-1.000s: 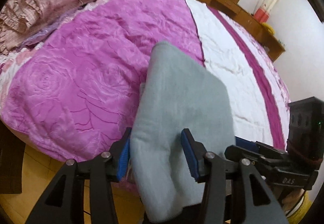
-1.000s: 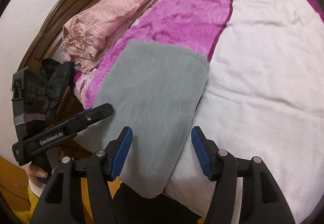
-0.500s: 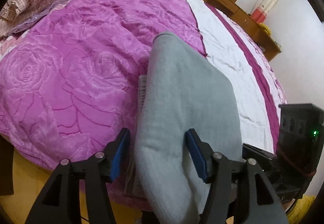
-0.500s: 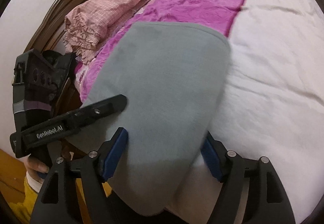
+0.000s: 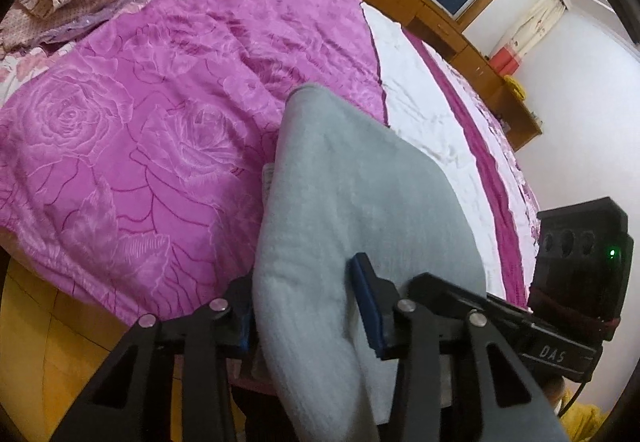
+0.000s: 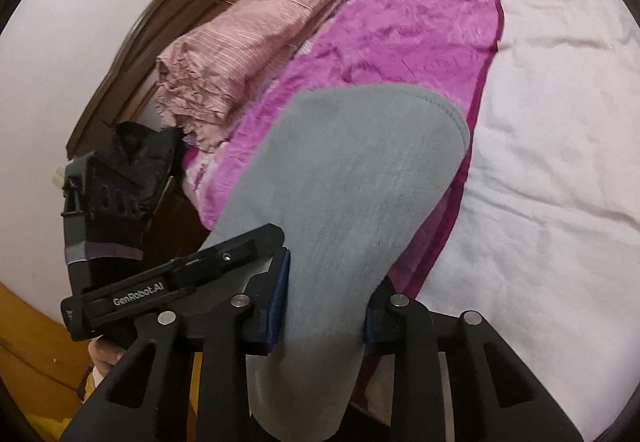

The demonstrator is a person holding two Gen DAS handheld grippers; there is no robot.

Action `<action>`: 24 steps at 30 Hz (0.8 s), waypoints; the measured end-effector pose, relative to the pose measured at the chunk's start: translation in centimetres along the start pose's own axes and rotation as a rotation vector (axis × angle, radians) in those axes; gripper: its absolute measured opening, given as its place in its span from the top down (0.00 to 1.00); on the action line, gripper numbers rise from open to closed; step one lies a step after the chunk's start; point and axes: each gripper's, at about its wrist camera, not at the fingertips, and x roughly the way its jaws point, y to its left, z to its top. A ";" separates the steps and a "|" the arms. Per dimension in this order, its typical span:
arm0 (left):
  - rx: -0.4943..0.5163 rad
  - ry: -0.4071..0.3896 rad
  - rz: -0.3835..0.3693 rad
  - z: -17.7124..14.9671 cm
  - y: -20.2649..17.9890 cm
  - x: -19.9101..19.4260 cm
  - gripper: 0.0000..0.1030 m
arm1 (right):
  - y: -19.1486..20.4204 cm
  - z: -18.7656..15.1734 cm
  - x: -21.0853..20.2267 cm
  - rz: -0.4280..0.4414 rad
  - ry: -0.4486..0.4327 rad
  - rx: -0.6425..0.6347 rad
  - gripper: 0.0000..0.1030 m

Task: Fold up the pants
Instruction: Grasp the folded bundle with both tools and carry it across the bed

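Gray pants [image 5: 360, 210] hang off the bed's [image 6: 560, 122] edge, near end clamped between both the left gripper [image 5: 308, 306] and right gripper [image 6: 324, 302].

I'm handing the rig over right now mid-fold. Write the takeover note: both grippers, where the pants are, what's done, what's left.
Left hand-held gripper: jaws closed in on the near end of the grey pants.
Right hand-held gripper: same, gripping the near end beside the left one.
Pants: already folded into a narrow, layered strip on the bed, far end resting at the seam between the pink quilt and the white sheet, near end hanging over the bed edge.
Left: probably carry the held end forward onto the far end, then release and smooth.
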 end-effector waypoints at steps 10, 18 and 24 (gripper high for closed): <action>0.018 -0.053 -0.044 -1.9 -4.3 -2.7 0.60 | 1.0 -0.8 -5.8 0.010 -0.053 -0.053 0.79; 0.078 -0.049 -0.109 -1.5 -10.3 -1.5 0.60 | -1.0 0.2 -11.6 -0.005 -0.111 -0.058 0.79; 0.134 -0.012 -0.143 -0.4 -15.2 1.8 0.60 | -4.4 1.5 -15.4 -0.059 -0.148 -0.057 0.79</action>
